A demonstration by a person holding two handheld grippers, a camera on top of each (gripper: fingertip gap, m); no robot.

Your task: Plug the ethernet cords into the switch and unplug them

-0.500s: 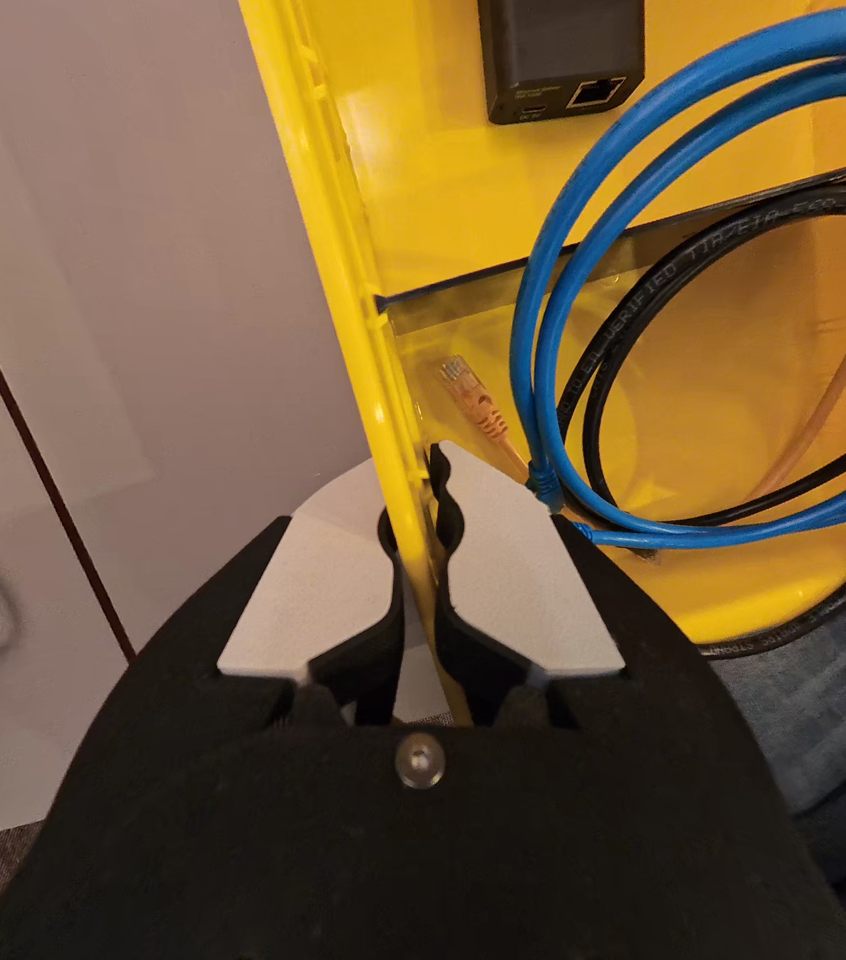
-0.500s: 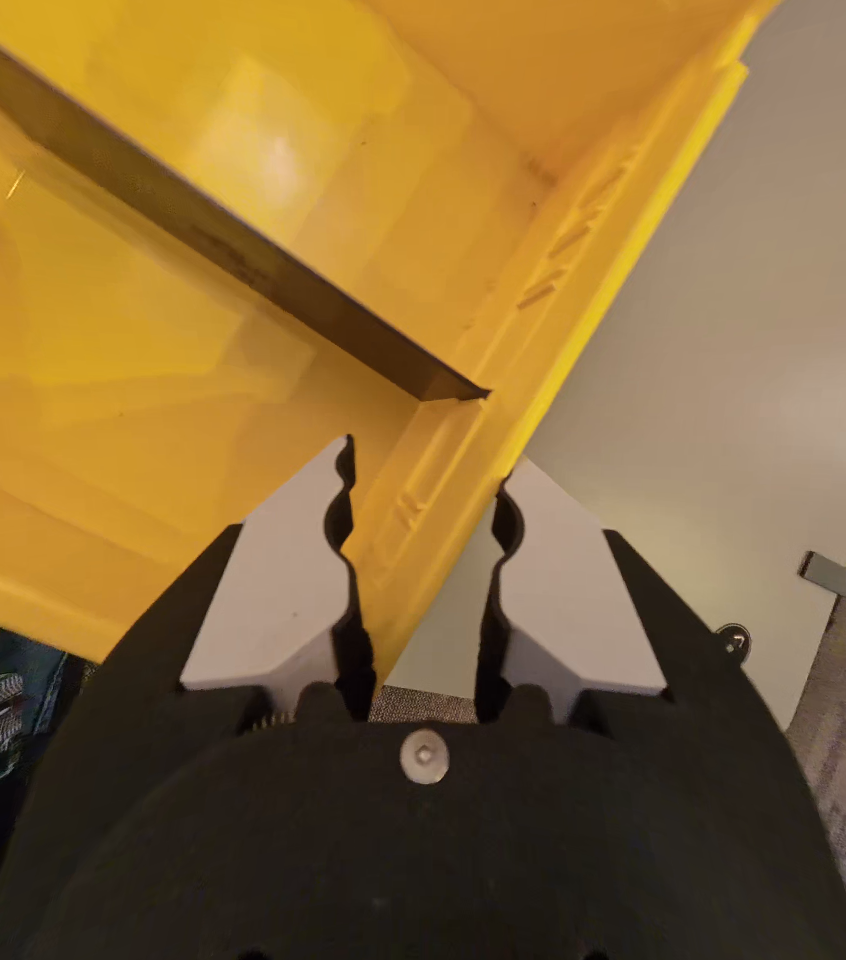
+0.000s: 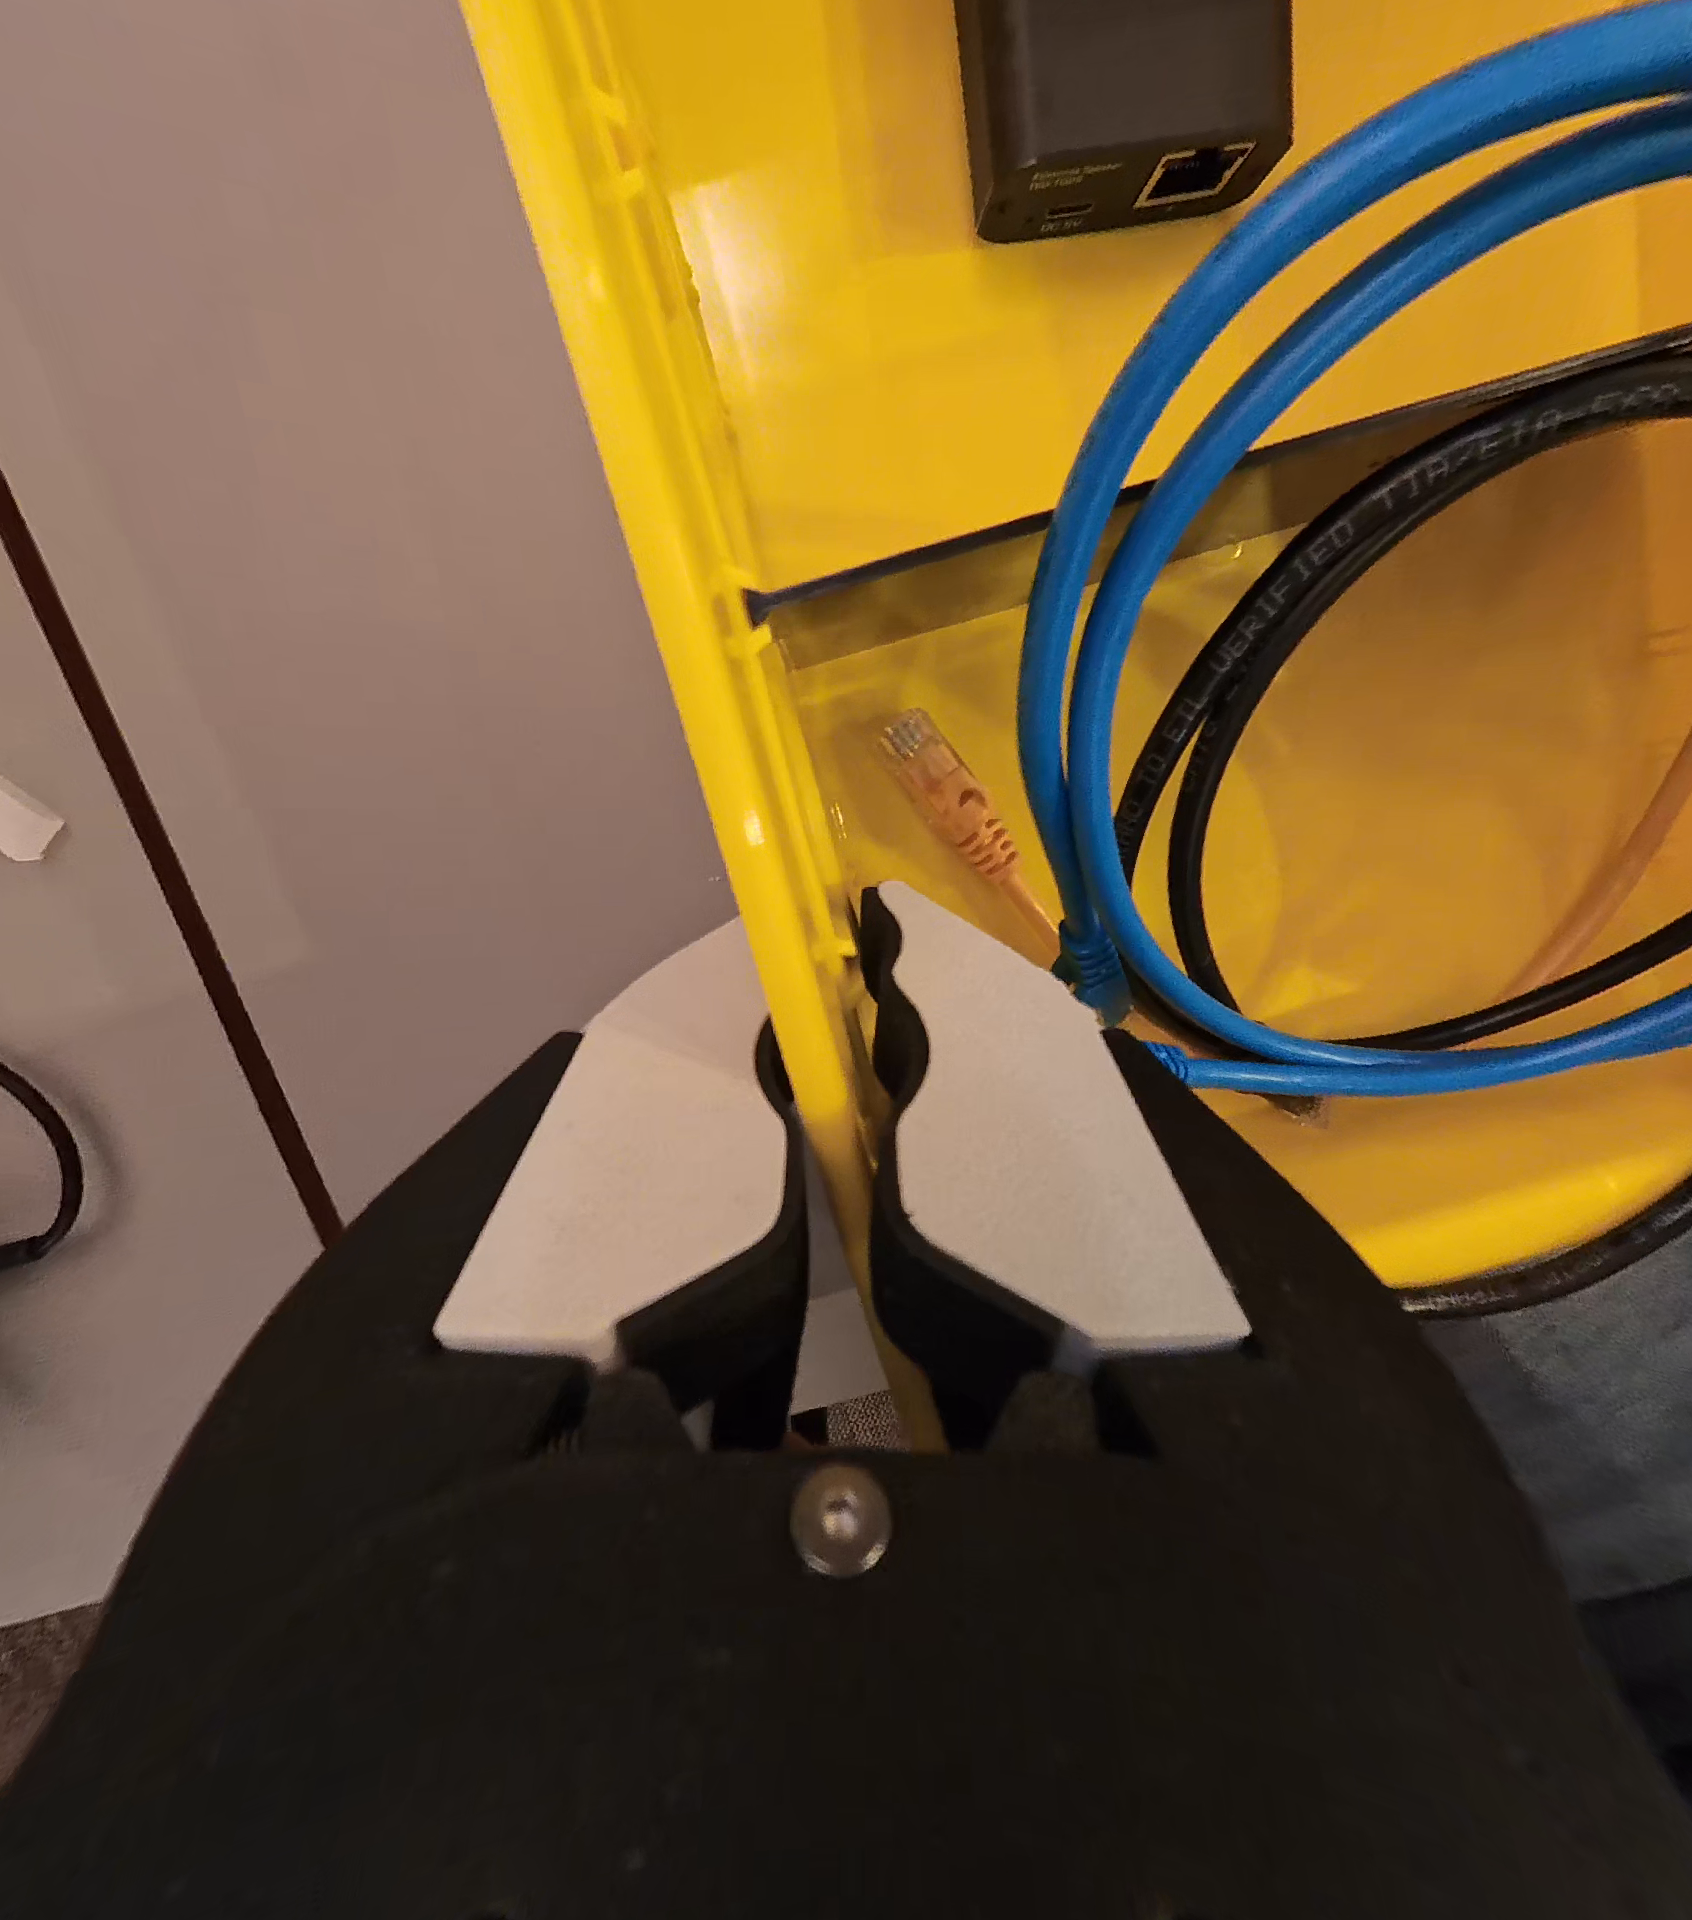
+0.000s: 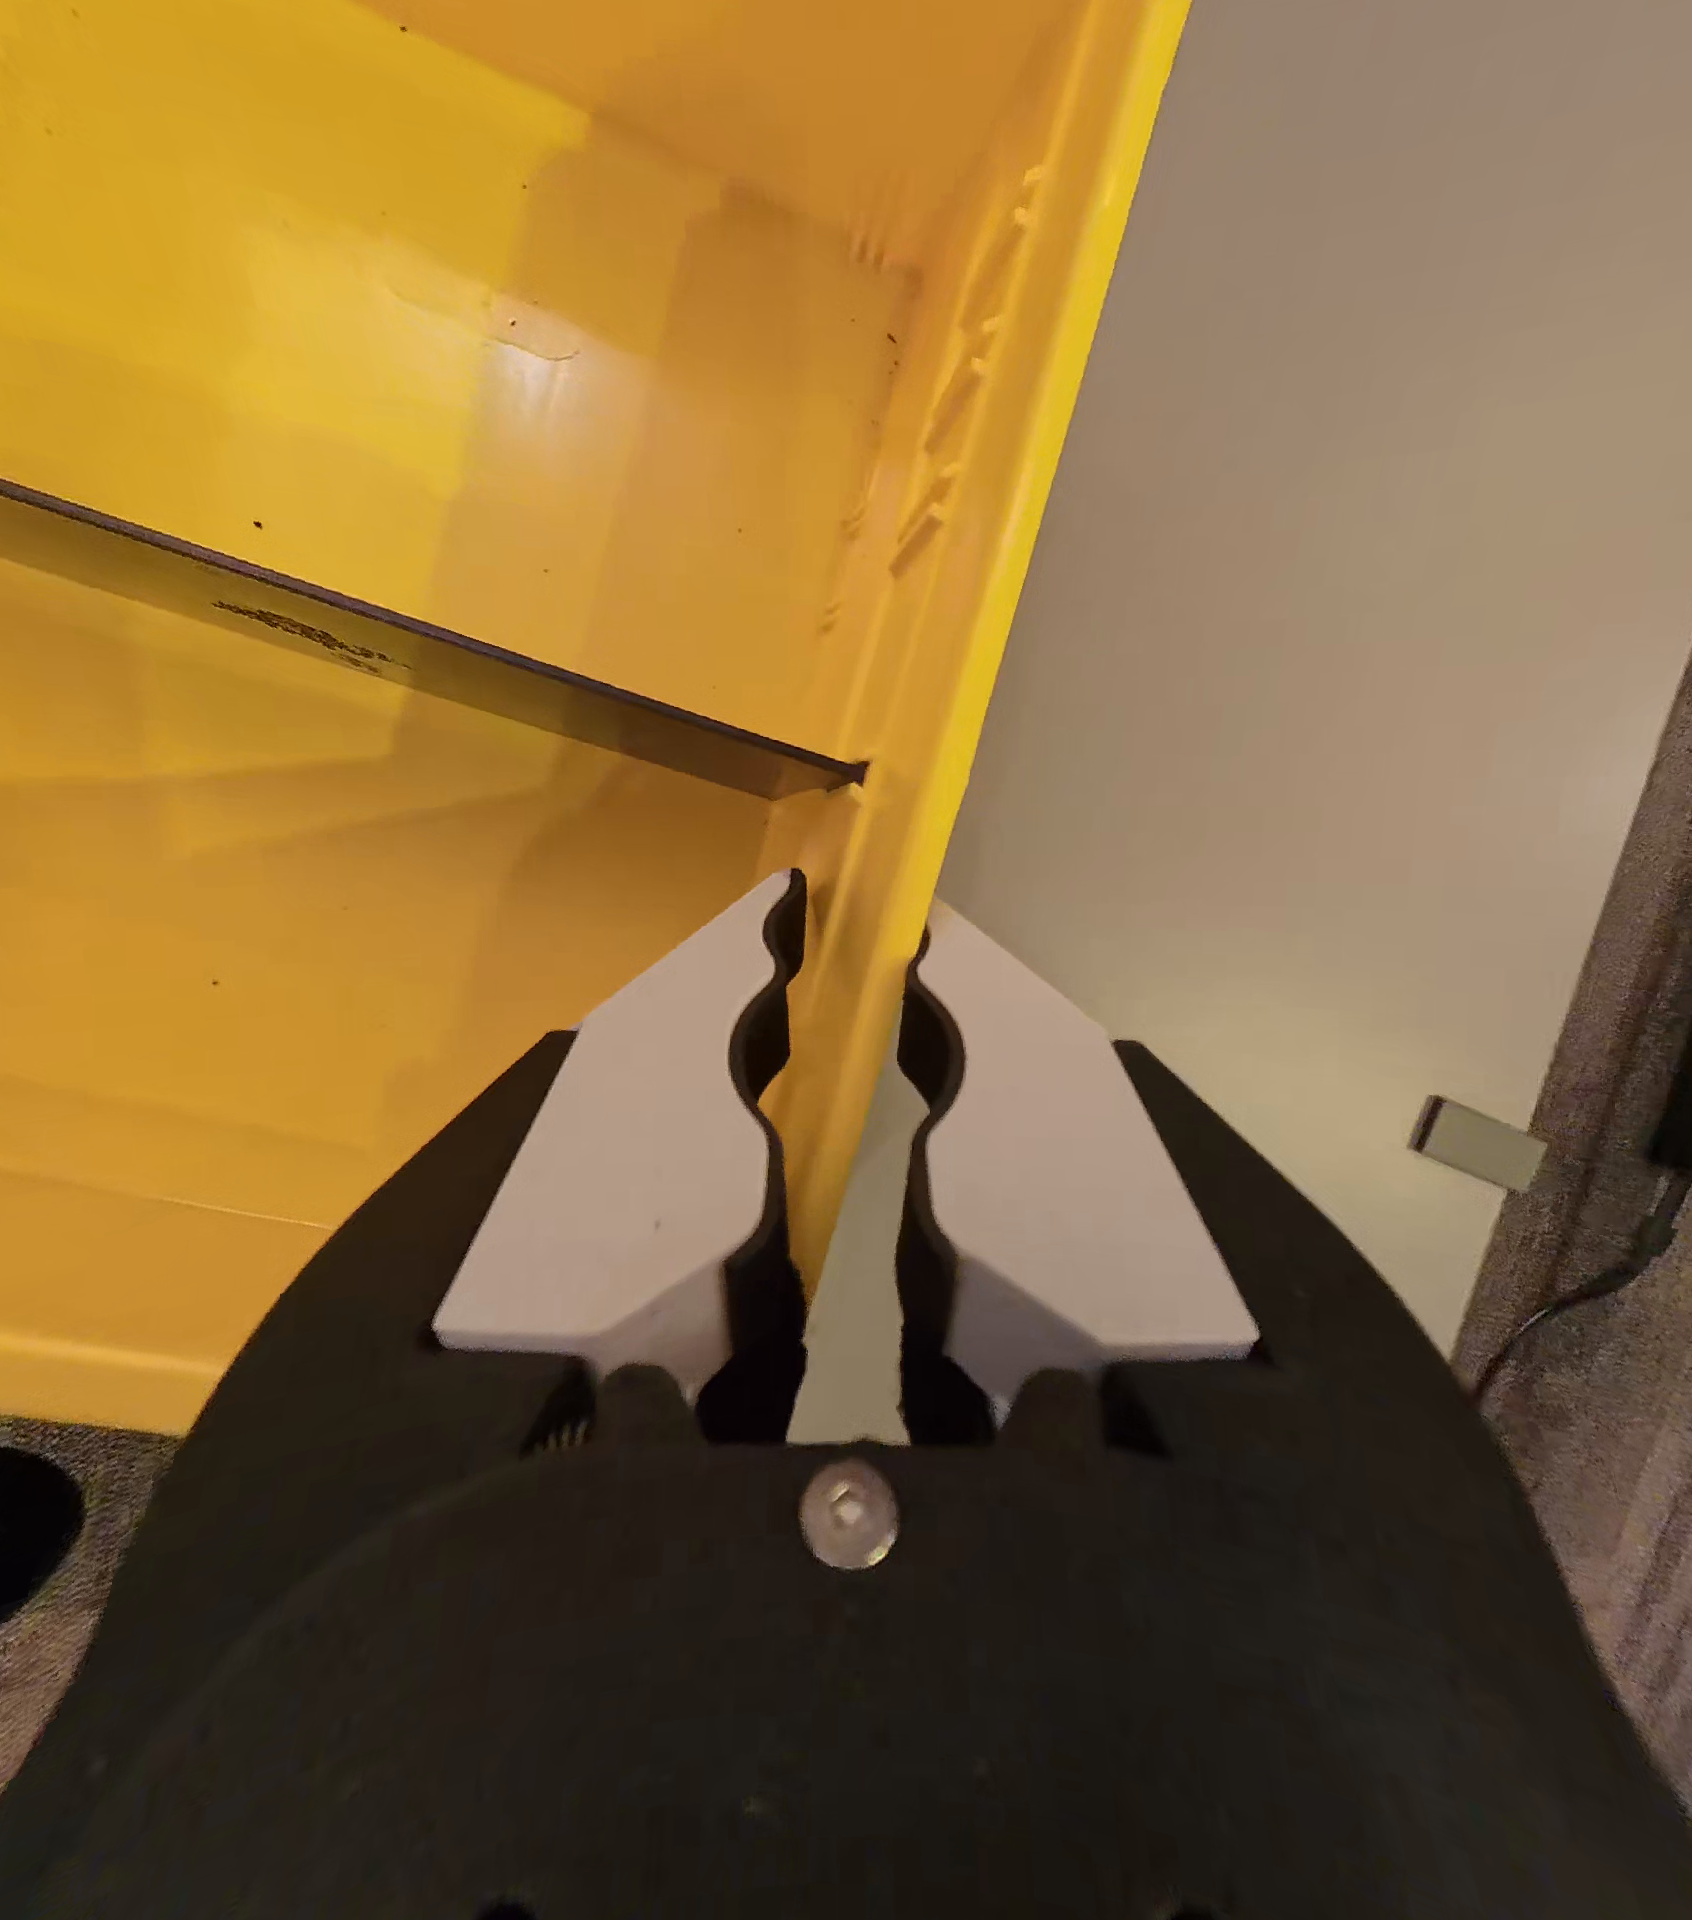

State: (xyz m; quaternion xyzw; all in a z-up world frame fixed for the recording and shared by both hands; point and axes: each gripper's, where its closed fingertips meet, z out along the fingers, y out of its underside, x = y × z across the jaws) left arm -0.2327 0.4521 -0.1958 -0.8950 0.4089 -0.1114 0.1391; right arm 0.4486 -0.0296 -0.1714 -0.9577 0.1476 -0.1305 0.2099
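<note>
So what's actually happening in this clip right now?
A person is holding a yellow bin by its two side walls, one handheld gripper on each. The left gripper is clamped on one wall and the right gripper on the opposite one. Inside lie a coiled blue cable, a black cable, an orange cable with its plug free, and a small black switch whose visible port is empty. No cord is plugged in yet.
</note>
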